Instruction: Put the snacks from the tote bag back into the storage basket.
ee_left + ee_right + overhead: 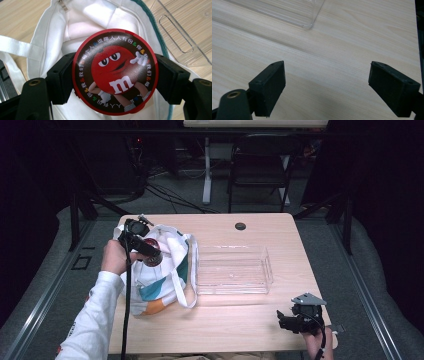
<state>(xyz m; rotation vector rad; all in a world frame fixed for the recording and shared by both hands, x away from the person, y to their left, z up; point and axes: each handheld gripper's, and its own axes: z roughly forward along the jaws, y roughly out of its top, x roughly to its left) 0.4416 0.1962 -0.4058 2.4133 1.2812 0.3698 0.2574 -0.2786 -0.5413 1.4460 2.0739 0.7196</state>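
One round red candy tin (115, 72), printed face toward the camera, sits clamped in the left tongs (115, 75) above one white canvas tote bag (165, 270). One clear plastic tray (234, 270) lies beside it on the pale wooden surface (240, 320). The right tongs (327, 87) gape wide, empty.

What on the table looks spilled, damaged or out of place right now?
Nothing stands out. The left hand-held gripper grips a round red tin squarely over the open tote bag; the clear tray sits flat and empty; the right hand-held gripper is open above bare table.

Light wood table (260, 317) on grey floor (325, 245); black folding chair (260, 165) and dark surroundings beyond.
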